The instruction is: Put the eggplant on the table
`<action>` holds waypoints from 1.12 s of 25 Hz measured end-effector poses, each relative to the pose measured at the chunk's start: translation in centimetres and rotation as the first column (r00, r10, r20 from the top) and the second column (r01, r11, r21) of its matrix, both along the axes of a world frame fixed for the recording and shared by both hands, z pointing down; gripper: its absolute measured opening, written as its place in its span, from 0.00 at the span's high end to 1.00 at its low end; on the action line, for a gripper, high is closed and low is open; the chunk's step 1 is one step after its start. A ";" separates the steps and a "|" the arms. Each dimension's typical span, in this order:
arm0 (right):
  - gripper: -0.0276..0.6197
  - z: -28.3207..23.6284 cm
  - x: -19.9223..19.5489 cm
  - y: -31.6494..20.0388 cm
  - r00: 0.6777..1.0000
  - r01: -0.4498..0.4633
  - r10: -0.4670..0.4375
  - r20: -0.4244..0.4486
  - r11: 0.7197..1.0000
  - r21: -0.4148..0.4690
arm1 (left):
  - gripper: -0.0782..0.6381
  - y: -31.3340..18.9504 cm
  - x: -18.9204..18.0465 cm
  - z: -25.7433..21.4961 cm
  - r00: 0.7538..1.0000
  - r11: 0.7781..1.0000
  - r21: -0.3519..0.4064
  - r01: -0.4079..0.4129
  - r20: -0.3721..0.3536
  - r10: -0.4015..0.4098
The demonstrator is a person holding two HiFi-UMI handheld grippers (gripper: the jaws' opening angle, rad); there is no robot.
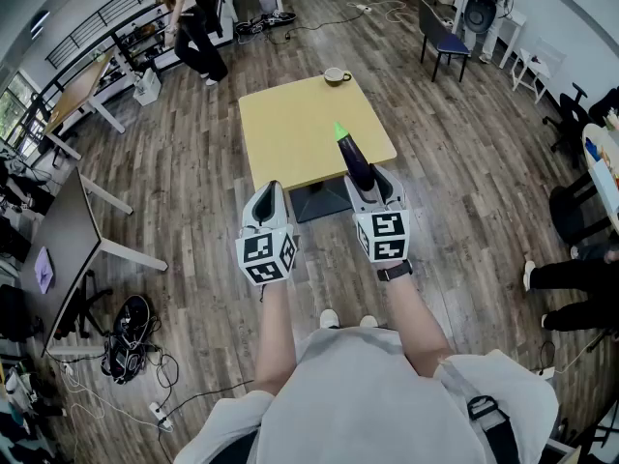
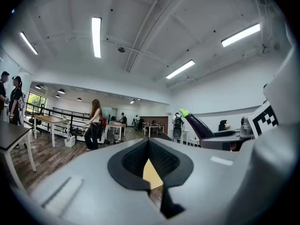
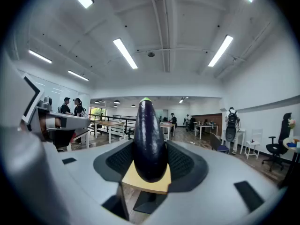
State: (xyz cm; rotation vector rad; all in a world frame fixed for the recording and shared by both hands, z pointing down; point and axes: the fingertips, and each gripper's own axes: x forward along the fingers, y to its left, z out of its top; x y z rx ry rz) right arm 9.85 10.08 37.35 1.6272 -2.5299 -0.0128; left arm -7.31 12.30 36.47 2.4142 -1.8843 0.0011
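Observation:
A dark purple eggplant (image 1: 354, 155) with a green tip juts forward out of my right gripper (image 1: 368, 179), whose jaws are shut on its thick end. It hangs over the near right edge of the square yellow table (image 1: 290, 138). In the right gripper view the eggplant (image 3: 149, 144) stands upright between the black pads, with the yellow table (image 3: 136, 179) below it. My left gripper (image 1: 268, 199) is held level just short of the table's near edge, its jaws together with nothing between them. The left gripper view shows the eggplant (image 2: 199, 125) off to the right.
A cup (image 1: 336, 75) sits at the table's far edge. A person (image 1: 193, 17) walks at the back left. A dark chair (image 1: 440, 39) stands at the back right, a grey desk (image 1: 68, 240) and tangled cables (image 1: 131, 336) at the left. Someone's legs (image 1: 571, 274) reach in from the right.

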 end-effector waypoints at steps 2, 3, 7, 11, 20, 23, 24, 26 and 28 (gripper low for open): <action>0.61 -0.2 -0.5 -0.2 1.000 -0.003 0.003 0.000 1.000 0.002 | 0.88 -0.2 -0.5 -0.1 1.000 1.000 0.003 -0.003 -0.001 0.003; 0.62 -0.2 -0.7 -0.3 1.000 -0.006 0.006 0.000 1.000 0.002 | 0.88 -0.3 -0.7 -0.1 1.000 1.000 0.004 -0.005 0.000 0.005; 0.62 -0.3 -1.8 -0.9 0.999 -0.032 0.032 -0.008 0.999 0.002 | 0.88 -0.7 -1.7 -0.1 1.000 1.000 0.010 -0.023 0.000 0.023; 0.62 -0.8 -3.6 -1.3 0.999 -0.039 0.039 0.002 0.999 0.021 | 0.88 -1.0 -3.0 -0.1 0.999 0.999 0.013 -0.034 -0.008 0.035; 0.62 -0.1 -7.7 -2.0 1.000 0.011 -0.011 0.026 1.000 0.026 | 0.88 -2.2 -6.0 1.4 0.998 0.999 0.006 -0.044 -0.044 0.045; 0.62 0.3 -8.6 -2.7 1.000 0.008 -0.009 0.021 1.000 0.014 | 0.88 -3.2 -7.1 1.9 0.998 0.999 -0.007 -0.042 -0.055 0.042; 0.61 0.4 -8.8 -3.0 1.000 0.007 -0.008 0.018 1.000 0.011 | 0.88 -3.6 -7.4 1.9 0.997 0.999 -0.009 -0.043 -0.061 0.042; 0.62 0.4 -8.9 -3.6 1.000 0.009 -0.009 0.014 1.000 0.005 | 0.88 -4.3 -7.5 1.8 0.996 0.999 -0.009 -0.043 -0.072 0.042; 0.62 0.6 -8.6 -4.4 1.000 0.009 -0.009 0.015 1.000 -0.004 | 0.88 -5.0 -7.1 1.8 0.996 0.999 -0.009 -0.047 -0.078 0.046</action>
